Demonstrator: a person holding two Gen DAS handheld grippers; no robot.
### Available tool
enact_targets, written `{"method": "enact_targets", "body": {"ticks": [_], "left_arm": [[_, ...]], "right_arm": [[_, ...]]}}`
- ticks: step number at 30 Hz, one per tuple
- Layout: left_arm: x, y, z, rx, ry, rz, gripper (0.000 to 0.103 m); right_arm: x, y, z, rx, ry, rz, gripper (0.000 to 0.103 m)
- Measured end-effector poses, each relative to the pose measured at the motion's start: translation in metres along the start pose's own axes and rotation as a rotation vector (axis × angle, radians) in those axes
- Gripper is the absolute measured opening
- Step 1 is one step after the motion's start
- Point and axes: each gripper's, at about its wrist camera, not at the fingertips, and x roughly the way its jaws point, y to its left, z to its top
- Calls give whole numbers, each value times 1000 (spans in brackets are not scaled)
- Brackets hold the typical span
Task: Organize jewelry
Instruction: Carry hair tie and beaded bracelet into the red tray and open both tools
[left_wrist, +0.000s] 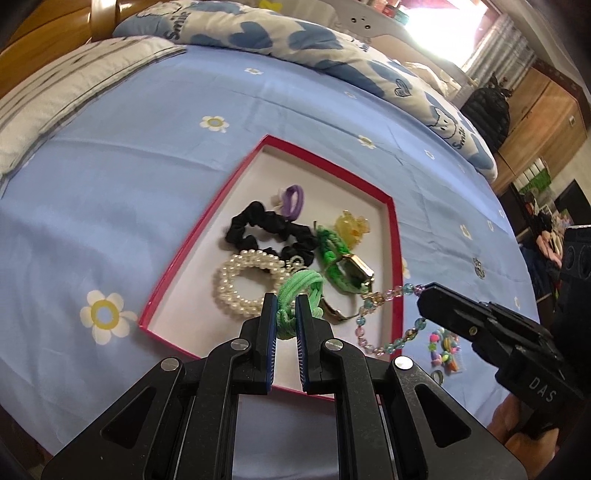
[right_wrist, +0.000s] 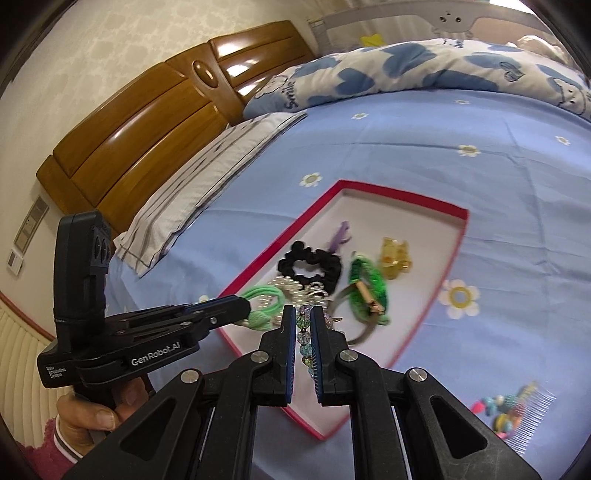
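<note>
1. Lying on the blue flowered bedsheet (left_wrist: 147, 155), far left: a striped pillow (left_wrist: 74, 88), well apart from the action.
2. Sitting mid-bed: the red-rimmed box (left_wrist: 192, 251), white inside, already holding a pearl bracelet (left_wrist: 242, 284), a black scrunchie (left_wrist: 266, 232), a purple hair tie (left_wrist: 291, 199), a yellow claw clip (left_wrist: 351, 227) and a green braided watch (left_wrist: 343, 266).
3. Hovering over the box's near end: the left gripper (left_wrist: 286, 312), jaws squeezed almost together on a light green hair tie (left_wrist: 299, 291), its loop hanging just above the pearls.
4. Reaching in beside it: the right gripper (right_wrist: 303, 325), jaws likewise nearly closed, pinching a beaded chain (left_wrist: 384, 325) of pale blue, pink and clear beads.
5. Draping across the box's right rim: that chain, one end by the watch, the other at the right fingers.
6. Resting on the sheet outside the box, far right: a comb with colourful beads (right_wrist: 517, 413).
7. Gripping each handle: a person's hand (right_wrist: 92, 410), pink sleeve showing.
</note>
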Motion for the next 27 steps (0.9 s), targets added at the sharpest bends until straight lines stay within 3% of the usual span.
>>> {"method": "enact_targets", "body": {"ticks": [7, 15, 23, 27], "left_arm": [[19, 16, 0, -47, 43, -18, 8], [37, 25, -1, -70, 75, 7, 9], [40, 22, -1, -43, 76, 40, 13], [41, 24, 0, -44, 81, 55, 21]], "right_arm": [[28, 6, -2, -6, 42, 7, 7], [47, -28, -20, 38, 102, -65, 7], [56, -37, -23, 42, 132, -98, 8], [60, -37, -24, 41, 142, -104, 13]]}}
